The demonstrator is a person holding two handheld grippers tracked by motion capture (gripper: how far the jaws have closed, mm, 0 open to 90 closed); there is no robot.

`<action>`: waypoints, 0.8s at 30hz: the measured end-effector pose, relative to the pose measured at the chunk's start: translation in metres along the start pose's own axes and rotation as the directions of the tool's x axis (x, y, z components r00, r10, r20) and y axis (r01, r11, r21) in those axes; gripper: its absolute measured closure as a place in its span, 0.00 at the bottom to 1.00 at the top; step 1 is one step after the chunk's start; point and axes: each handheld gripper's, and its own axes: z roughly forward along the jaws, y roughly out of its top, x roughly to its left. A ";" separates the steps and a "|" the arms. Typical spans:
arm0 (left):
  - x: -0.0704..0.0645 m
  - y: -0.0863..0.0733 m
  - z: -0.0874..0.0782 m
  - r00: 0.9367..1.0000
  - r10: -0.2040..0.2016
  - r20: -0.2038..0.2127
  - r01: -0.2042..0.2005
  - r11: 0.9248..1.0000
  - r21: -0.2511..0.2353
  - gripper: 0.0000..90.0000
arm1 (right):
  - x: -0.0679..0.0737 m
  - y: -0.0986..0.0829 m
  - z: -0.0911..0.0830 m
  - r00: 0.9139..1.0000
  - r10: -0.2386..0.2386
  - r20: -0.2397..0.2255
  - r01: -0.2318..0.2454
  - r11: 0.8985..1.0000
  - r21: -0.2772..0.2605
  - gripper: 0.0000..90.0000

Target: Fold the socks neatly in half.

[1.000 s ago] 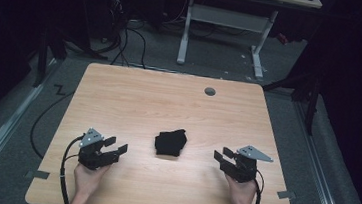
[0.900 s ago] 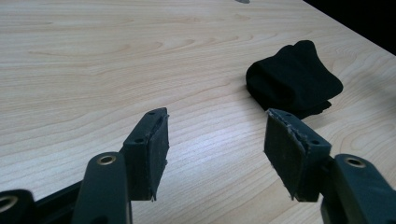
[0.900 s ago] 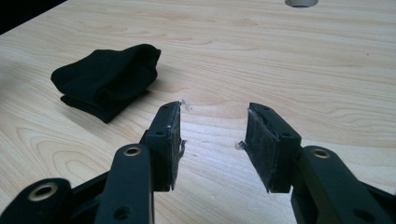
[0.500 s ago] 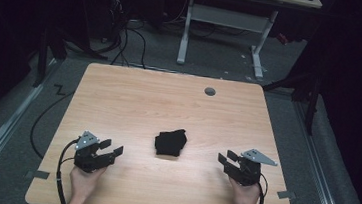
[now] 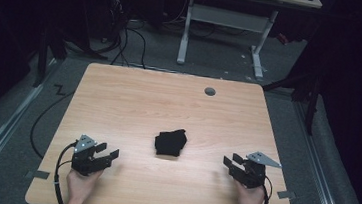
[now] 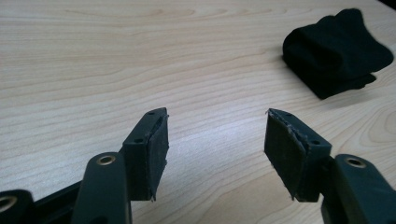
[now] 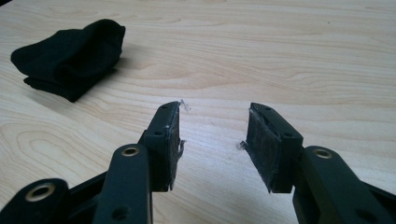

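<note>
A folded black cloth (image 5: 170, 142) lies near the middle of the wooden table (image 5: 138, 103). My left gripper (image 5: 107, 153) rests low at the front left, open, with bare wood between its jaws. It points toward the cloth (image 6: 336, 51), which sits well ahead and to the right in the left gripper view. At the front right my right gripper (image 5: 228, 162) is open too and holds nothing. In the right gripper view the cloth (image 7: 70, 56) lies ahead at the upper left, apart from the jaws.
A round grey grommet (image 5: 210, 91) is set in the table near its far edge. Beyond the table stands a white desk frame (image 5: 222, 20) with cables on the floor. Grey tape marks (image 5: 285, 195) sit at the front corners.
Both grippers have drawn back slightly toward the table's front edge. The cloth has not moved.
</note>
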 end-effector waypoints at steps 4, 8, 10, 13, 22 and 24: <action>0.002 -0.002 0.001 1.000 0.007 -0.019 -0.007 1.000 0.012 0.45 | -0.003 -0.003 0.000 1.000 -0.003 0.014 0.003 1.000 0.017 0.60; 0.004 -0.004 0.002 1.000 0.006 -0.027 -0.005 1.000 0.025 0.44 | -0.007 -0.006 0.000 0.999 -0.004 0.032 0.003 1.000 0.028 0.59; 0.005 -0.005 0.003 1.000 0.000 -0.028 0.001 1.000 0.029 0.44 | -0.009 -0.007 0.000 0.999 0.002 0.040 -0.003 0.999 0.035 0.59; 0.006 -0.006 0.004 0.999 0.002 -0.040 -0.001 0.999 0.037 0.44 | -0.011 -0.010 0.000 0.998 -0.007 0.058 0.004 0.999 0.044 0.59; 0.009 -0.008 0.006 0.998 -0.008 -0.055 0.011 0.998 0.057 0.44 | -0.016 -0.017 0.002 0.995 -0.018 0.095 0.011 0.997 0.077 0.58; 0.008 -0.008 0.006 0.998 -0.004 -0.061 0.007 0.998 0.059 0.44 | -0.016 -0.018 0.002 0.994 -0.028 0.103 0.019 0.996 0.084 0.58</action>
